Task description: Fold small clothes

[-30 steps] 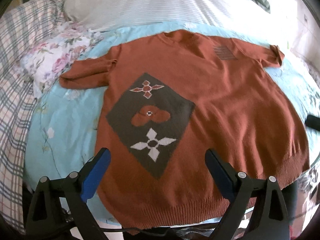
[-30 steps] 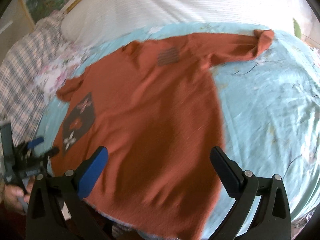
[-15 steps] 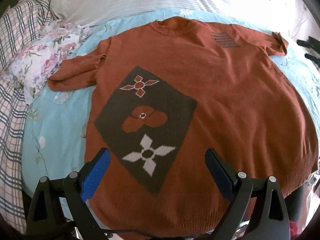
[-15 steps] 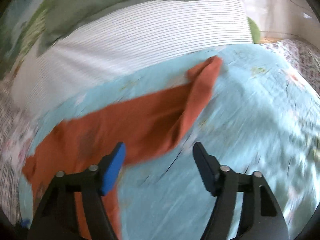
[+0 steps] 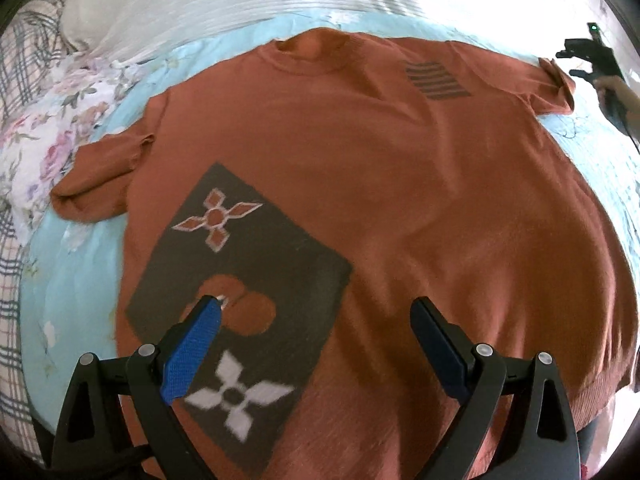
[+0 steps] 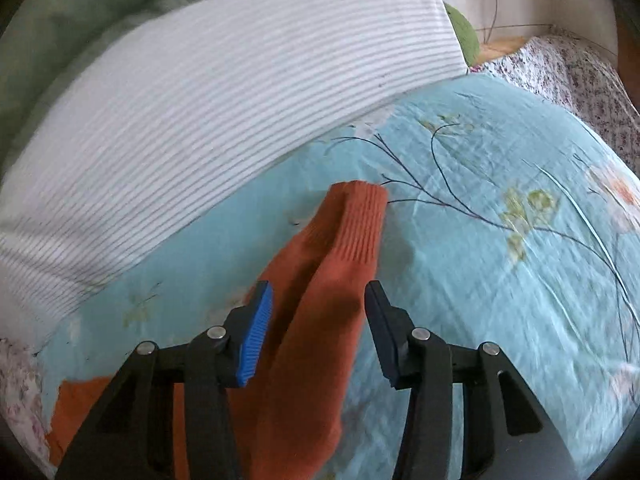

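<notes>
A rust-orange sweater point(image 5: 400, 184) lies flat, front up, on the light blue bedspread point(image 5: 72, 304). It has a dark diamond patch point(image 5: 256, 280) with flower shapes. My left gripper point(image 5: 316, 312) is open above the lower body of the sweater. In the right wrist view my right gripper point(image 6: 318, 296) is open and straddles the sweater's right sleeve point(image 6: 344, 240), just behind the ribbed cuff; the jaws stand apart on either side of it. The right gripper also shows in the left wrist view point(image 5: 580, 60) beside that cuff.
A white striped pillow point(image 6: 224, 92) lies along the far side of the bed. A floral cloth point(image 5: 52, 120) and plaid blanket point(image 5: 16, 264) lie at the left. A green cloth point(image 6: 80, 12) lies behind the pillow. The bedspread point(image 6: 500, 240) spreads right of the sleeve.
My right gripper swung from the hem to the right sleeve, closed in on the cuff and narrowed its jaws around it. My left gripper moved forward over the sweater's body.
</notes>
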`<state>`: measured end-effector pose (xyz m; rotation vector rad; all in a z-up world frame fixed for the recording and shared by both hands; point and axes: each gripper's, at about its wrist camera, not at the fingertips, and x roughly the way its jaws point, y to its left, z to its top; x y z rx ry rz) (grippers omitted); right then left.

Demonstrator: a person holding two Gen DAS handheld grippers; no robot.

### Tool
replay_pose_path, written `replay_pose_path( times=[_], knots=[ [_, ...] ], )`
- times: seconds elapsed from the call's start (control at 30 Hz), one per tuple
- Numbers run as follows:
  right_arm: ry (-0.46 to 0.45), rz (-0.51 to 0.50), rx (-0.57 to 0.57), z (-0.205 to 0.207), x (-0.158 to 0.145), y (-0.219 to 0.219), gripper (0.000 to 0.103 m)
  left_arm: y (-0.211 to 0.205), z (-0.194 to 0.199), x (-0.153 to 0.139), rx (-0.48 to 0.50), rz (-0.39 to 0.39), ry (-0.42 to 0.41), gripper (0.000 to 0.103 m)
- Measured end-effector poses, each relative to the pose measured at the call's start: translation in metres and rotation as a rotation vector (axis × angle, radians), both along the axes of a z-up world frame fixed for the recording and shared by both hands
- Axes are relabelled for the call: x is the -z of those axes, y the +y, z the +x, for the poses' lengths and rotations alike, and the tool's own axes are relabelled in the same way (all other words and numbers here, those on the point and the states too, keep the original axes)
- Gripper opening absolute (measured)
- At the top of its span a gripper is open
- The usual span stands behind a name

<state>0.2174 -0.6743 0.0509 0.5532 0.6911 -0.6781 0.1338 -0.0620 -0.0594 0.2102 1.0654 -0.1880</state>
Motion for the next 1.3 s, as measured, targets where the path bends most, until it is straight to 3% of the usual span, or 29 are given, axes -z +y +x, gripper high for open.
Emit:
replay_pose_path(
  times=[0.07,0.13,0.23,0.4,0.53,0.87,1.07,1.3],
  knots=[
    [0.021,0.015,-0.011,0.007,0.008,-0.006,0.042,-0.004,0.005,0.004,0.008,0.007,0.007,0.096],
    [0.041,0.013,-0.017,0.009,0.011,-0.006,0.022,-0.007,0.009,0.008,0.014,0.014,0.010,0.096],
    [-0.006,0.008,-0.031,0.001,0.005,-0.001,0.009,-0.006,0.011,0.010,0.010,0.015,0.011,0.096],
    [-0.101,0.010,-0.155,-0.007,-0.018,0.042,0.008,-0.001,0.011,0.008,0.000,-0.001,-0.002,0.096],
    [-0.178,0.084,-0.306,-0.001,-0.028,0.101,0.007,0.001,0.006,0.003,0.003,-0.022,-0.019,0.096],
    [-0.287,0.338,-0.612,0.060,0.009,0.290,0.007,0.019,-0.014,-0.014,-0.030,-0.100,-0.061,0.096],
    [-0.232,0.430,-0.772,0.094,0.054,0.402,0.007,0.050,-0.015,-0.016,-0.099,-0.152,-0.061,0.096],
    [-0.126,0.466,-0.870,0.104,0.095,0.453,0.008,0.078,-0.015,-0.015,-0.142,-0.189,-0.066,0.096]
  ],
)
